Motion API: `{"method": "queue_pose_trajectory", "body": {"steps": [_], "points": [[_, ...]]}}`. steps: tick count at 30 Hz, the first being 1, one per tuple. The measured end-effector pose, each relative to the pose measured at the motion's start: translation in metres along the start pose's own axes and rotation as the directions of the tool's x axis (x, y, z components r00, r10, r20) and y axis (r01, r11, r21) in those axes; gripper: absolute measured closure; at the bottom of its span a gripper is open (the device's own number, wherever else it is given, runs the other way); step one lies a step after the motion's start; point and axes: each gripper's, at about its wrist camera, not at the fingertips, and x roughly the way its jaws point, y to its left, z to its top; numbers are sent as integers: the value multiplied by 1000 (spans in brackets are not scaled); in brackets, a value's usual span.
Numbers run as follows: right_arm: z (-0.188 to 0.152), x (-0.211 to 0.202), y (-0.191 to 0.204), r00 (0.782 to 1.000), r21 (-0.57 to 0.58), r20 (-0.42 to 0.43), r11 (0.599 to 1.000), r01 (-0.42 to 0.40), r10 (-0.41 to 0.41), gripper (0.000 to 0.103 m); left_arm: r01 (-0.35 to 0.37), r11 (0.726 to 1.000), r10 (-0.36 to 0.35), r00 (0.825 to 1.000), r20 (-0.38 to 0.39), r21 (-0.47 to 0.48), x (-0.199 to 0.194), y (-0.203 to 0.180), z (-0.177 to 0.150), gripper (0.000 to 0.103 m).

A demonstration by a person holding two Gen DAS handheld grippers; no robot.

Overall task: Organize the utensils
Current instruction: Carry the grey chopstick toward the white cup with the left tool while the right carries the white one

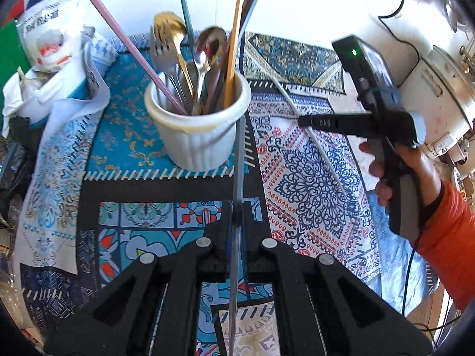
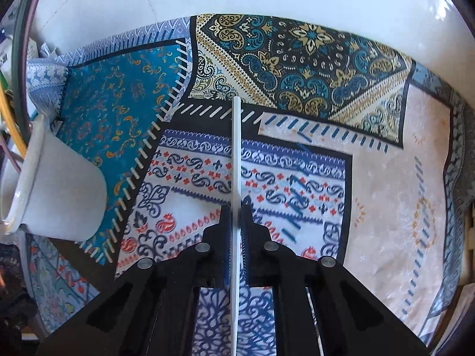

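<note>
A white ribbed cup (image 1: 199, 130) stands on the patterned cloth and holds several forks, spoons and chopsticks. My left gripper (image 1: 236, 207) is shut on a grey chopstick (image 1: 239, 160), whose far end reaches the cup's near right side. To the right, a hand in an orange sleeve holds my right gripper (image 1: 305, 121) low over the cloth. In the right wrist view that gripper (image 2: 236, 207) is shut on a white chopstick (image 2: 236, 148), which points away across the cloth. The same cup (image 2: 59, 190) sits at the left edge there.
Crumpled plastic bags and paper (image 1: 50, 44) are heaped at the back left. A white appliance (image 1: 439, 95) and black cables (image 1: 397, 9) line the right side. The patchwork tablecloth (image 2: 386, 192) stretches right of the white chopstick, and a white wall rises behind it.
</note>
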Motion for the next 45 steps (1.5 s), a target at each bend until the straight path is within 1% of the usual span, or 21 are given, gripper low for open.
{"method": "queue_pose_trajectory", "body": {"steps": [4,8,10,11,14,18,20,22,24,27,30,32,33,34,36,39,43,45], "points": [[-18,-18,2,1000,0,23,1000,-19,19,97,-8,1000,8,1000,25,11,-14,3,-4,100],[-38,-48,8,996,-9,62,998,-56,56,97,-1,1000,2,999,44,-12,-24,7,-5,100],[-50,-69,11,993,-13,93,997,-75,76,97,0,1000,2,998,59,-19,-33,9,-6,100],[-54,-80,12,990,-14,110,996,-84,85,97,-1,1000,2,998,67,-21,-36,9,-6,102],[-61,-109,17,981,-23,156,994,-110,112,97,5,1000,-3,995,97,-25,-50,9,-5,103],[-58,-132,31,969,-46,206,990,-133,140,97,4,1000,-5,994,114,1,-60,7,-3,103],[-58,-138,39,965,-58,223,990,-125,135,97,31,999,-33,996,78,24,-56,6,-3,103],[-54,-141,42,961,-60,237,989,-131,142,97,45,998,-46,999,13,46,-42,6,-5,103],[-53,-144,43,956,-59,253,989,-138,149,97,62,997,-60,997,-45,34,-23,8,-9,99],[-53,-149,40,950,-54,269,987,-148,157,97,77,997,-80,982,-173,-24,23,17,-17,97],[-56,-152,37,949,-47,276,988,-144,152,97,58,996,-72,969,-235,-68,53,22,-27,97],[-58,-151,33,951,-42,273,990,-138,144,97,65,994,-81,977,-199,-84,53,23,-29,90],[-59,-151,31,953,-38,270,990,-134,140,97,66,995,-81,976,-203,-81,54,22,-30,84],[-61,-150,28,954,-33,267,991,-131,135,97,66,995,-81,975,-209,-76,57,21,-31,84],[-64,-149,24,957,-26,261,992,-126,129,97,45,998,-52,978,-201,-37,58,16,-33,84],[-67,-148,19,958,-14,260,993,-119,119,97,27,1000,-23,978,-209,13,62,6,-33,84],[-68,-148,14,959,0,258,993,-118,113,97,8,1000,-1,978,-207,30,66,-4,-31,84],[-68,-149,14,959,4,262,993,-116,111,97,-13,998,25,978,-208,60,68,-12,-28,84]]}}
